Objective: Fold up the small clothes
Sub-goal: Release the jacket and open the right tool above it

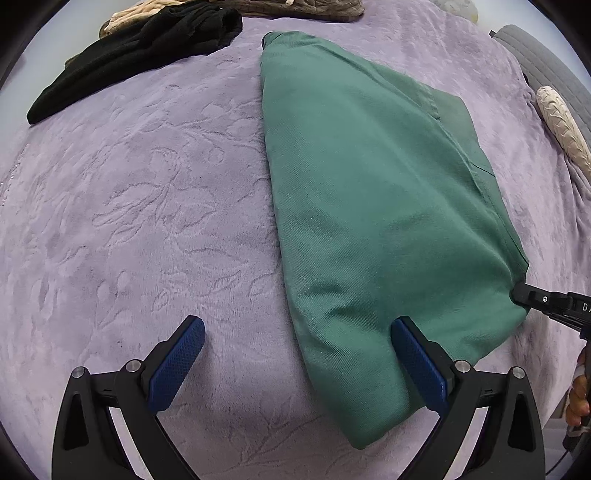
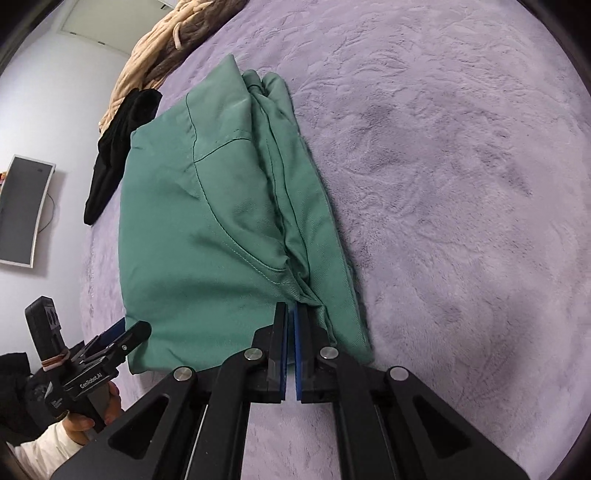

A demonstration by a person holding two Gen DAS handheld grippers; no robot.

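A green garment (image 1: 369, 203) lies folded lengthwise on a lavender blanket (image 1: 129, 203). My left gripper (image 1: 297, 332) stands open over the garment's near end. Its left finger hovers above bare blanket, while its right finger (image 1: 417, 354) is over the green cloth, whose folded edge runs between the two. In the right wrist view the same green garment (image 2: 207, 240) shows seams and a bunched edge. My right gripper (image 2: 293, 312) is shut on that bunched edge at the near corner. It appears in the left wrist view as the right gripper (image 1: 517, 291) pinching the cloth's right corner.
A black garment (image 1: 140, 51) and a beige-brown pile of clothes (image 1: 295, 7) lie at the blanket's far side. A cream knitted item (image 1: 565, 125) and a grey pad (image 1: 546, 66) sit at the right. A monitor (image 2: 22, 210) hangs on the wall. A person's hand (image 2: 92, 417) holds the left gripper.
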